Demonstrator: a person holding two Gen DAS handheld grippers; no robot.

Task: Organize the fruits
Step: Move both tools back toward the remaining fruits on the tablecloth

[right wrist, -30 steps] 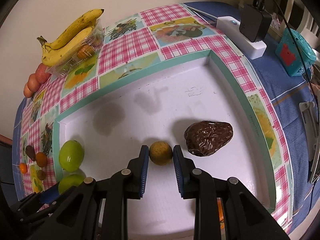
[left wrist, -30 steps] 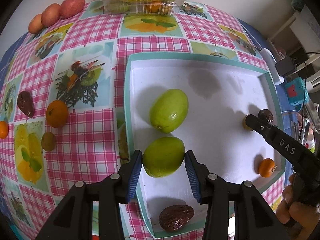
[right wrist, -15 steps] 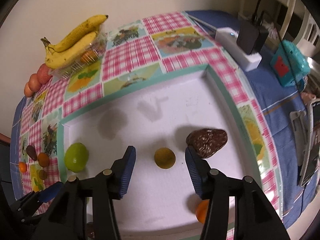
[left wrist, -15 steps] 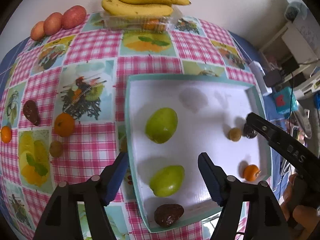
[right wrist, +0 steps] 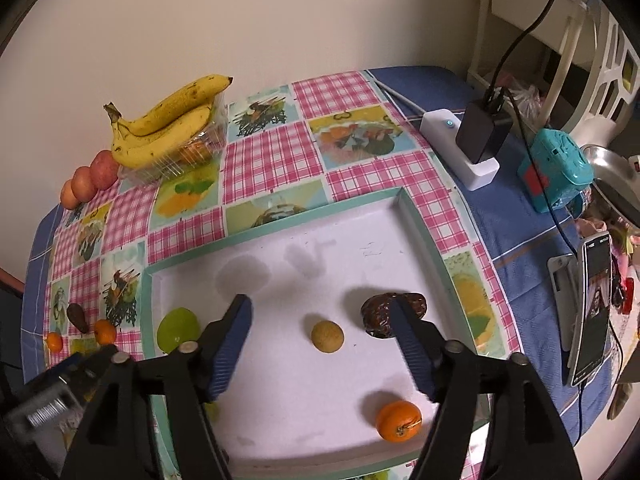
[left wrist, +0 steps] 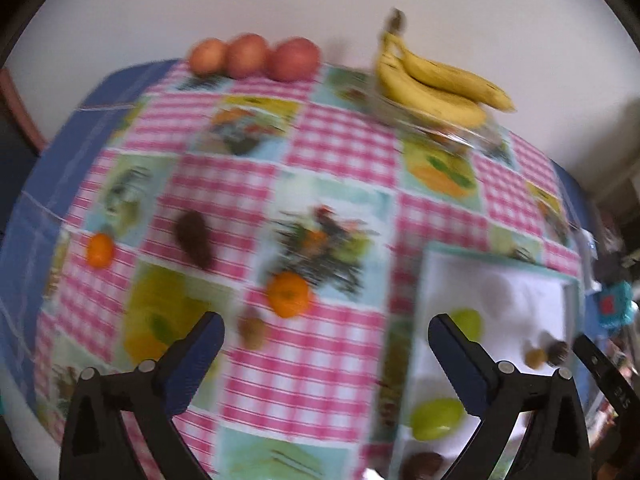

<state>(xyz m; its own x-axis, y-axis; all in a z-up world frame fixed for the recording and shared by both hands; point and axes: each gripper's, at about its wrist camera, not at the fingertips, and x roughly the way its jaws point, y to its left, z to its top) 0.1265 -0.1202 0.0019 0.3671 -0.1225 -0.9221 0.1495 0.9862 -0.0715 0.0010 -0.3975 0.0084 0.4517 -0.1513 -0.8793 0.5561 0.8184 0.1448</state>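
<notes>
Well, both claws stand wide apart and grip nothing. The left gripper hangs over the checked cloth, its view blurred, with a small brown fruit between its fingers at about 9 o'clock of the gap and an orange just beyond it at 12. Further off at 10 o'clock lie a dark wrinkled fruit and a smaller orange one; apples and bananas line the far edge by the wall. The tray sits at 3 o'clock of that gripper and already holds green fruits, a dark wrinkled one, a tan round one and an orange one. The right gripper hovers over the tray, the tan fruit lying loose between its open fingers. The loose pieces on the cloth look like the ones left to move. My guess is the little brown fruit is light and round, apt to roll, so the fingers should close across its middle, low to the cloth. The orange seems firm enough for a plain squeeze at its widest part; the wrinkled fruit looks softer and wants a gentle grip across its narrow waist.
</notes>
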